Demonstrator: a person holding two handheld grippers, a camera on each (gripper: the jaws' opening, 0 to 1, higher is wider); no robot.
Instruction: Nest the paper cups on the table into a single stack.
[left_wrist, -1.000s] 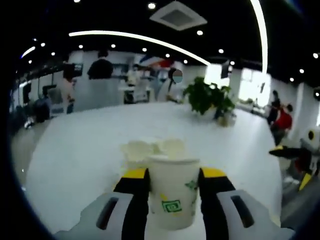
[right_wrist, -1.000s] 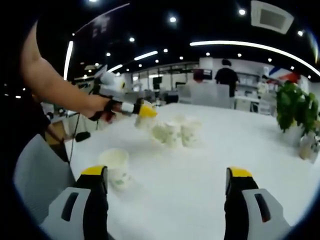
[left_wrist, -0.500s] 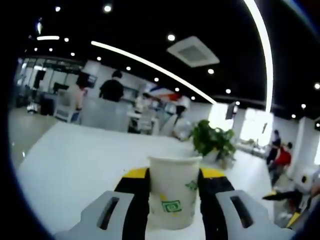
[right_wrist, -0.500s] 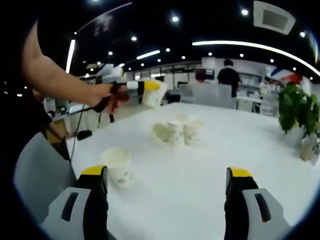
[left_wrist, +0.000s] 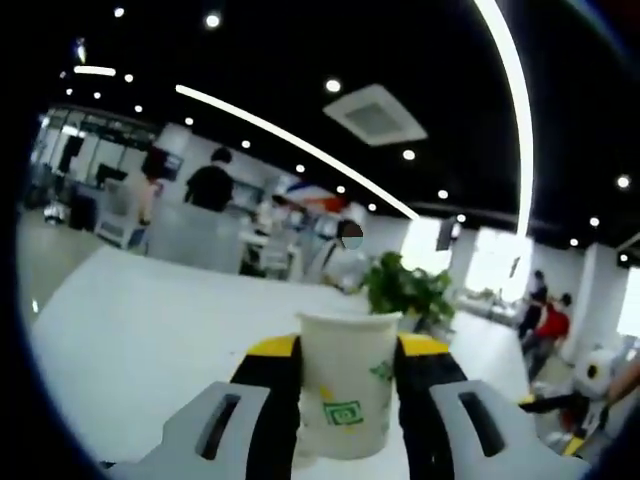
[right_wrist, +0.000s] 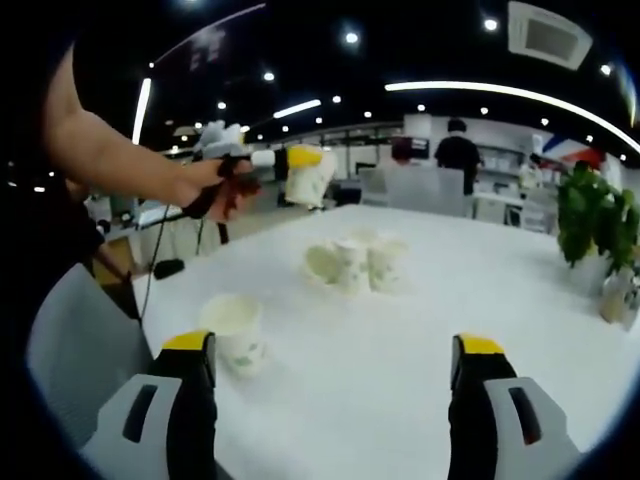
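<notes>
- Clamped on a paper cup, our left gripper squeezes its sidewalls and holds it upright, raised off the white table.
- Our right gripper hangs with jaws wide apart and nothing between them.
- Left to right in the right gripper view: a lone cup near its left jaw, then a cluster of cups farther back.
- We judge the cups light and easily crushed, so a gentle grip on the sidewall below the rim suits them.
</notes>
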